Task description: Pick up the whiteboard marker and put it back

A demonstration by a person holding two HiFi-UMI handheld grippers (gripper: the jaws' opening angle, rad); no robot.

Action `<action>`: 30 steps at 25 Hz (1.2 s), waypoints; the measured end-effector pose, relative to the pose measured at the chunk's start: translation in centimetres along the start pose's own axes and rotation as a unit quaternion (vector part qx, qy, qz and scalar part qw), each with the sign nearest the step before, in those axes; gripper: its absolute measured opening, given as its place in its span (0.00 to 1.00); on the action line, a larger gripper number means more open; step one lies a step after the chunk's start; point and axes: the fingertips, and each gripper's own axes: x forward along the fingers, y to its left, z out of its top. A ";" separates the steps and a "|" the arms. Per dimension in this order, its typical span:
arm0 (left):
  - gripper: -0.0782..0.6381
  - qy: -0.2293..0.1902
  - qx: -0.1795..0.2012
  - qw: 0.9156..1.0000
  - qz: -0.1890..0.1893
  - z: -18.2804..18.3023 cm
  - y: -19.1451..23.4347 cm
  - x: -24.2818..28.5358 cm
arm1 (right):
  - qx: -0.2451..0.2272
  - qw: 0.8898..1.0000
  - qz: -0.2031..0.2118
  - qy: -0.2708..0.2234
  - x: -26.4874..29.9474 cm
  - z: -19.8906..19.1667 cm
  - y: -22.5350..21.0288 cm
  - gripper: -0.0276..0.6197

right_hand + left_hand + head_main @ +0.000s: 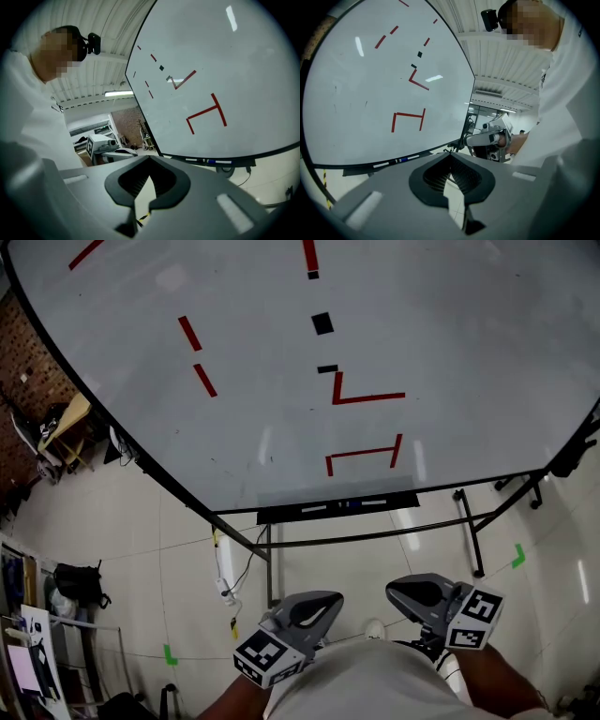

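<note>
A whiteboard marker with a blue band (351,504) lies in the black tray (281,515) under the whiteboard (281,399), beside other pale markers. The left gripper view shows this marker (402,159) low on the left, and the right gripper view shows it (213,161) on the right. Both grippers hang close to my body, well short of the tray. My left gripper (325,600) (451,155) is shut with nothing in it. My right gripper (397,591) (150,159) is likewise shut and empty. Each one appears in the other's view: the right gripper (487,138), the left gripper (106,150).
The board carries red lines (366,397) and black magnets (322,323). Its metal stand legs (472,531) reach onto the tiled floor. A white power strip (225,576) lies below the tray's left end. Green tape marks (517,556) dot the floor. Bags and furniture (77,582) crowd the left.
</note>
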 end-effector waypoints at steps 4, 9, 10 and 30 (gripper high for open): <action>0.13 -0.009 -0.004 1.000 -0.012 0.2 0.3 -0.9 | 0.008 1.000 -0.009 -0.006 0.5 0.0 1.2 0.05; 0.13 -0.009 -0.009 1.000 -0.026 0.3 0.8 -1.0 | 0.005 1.000 -0.023 -0.003 1.0 0.0 1.6 0.05; 0.13 -0.008 -0.008 1.000 -0.029 0.2 0.8 -1.0 | 0.006 1.000 -0.026 -0.005 1.1 0.0 1.7 0.05; 0.13 -0.009 -0.010 1.000 -0.023 0.4 1.8 -2.0 | -0.013 0.999 -0.036 0.016 2.2 -0.3 1.4 0.04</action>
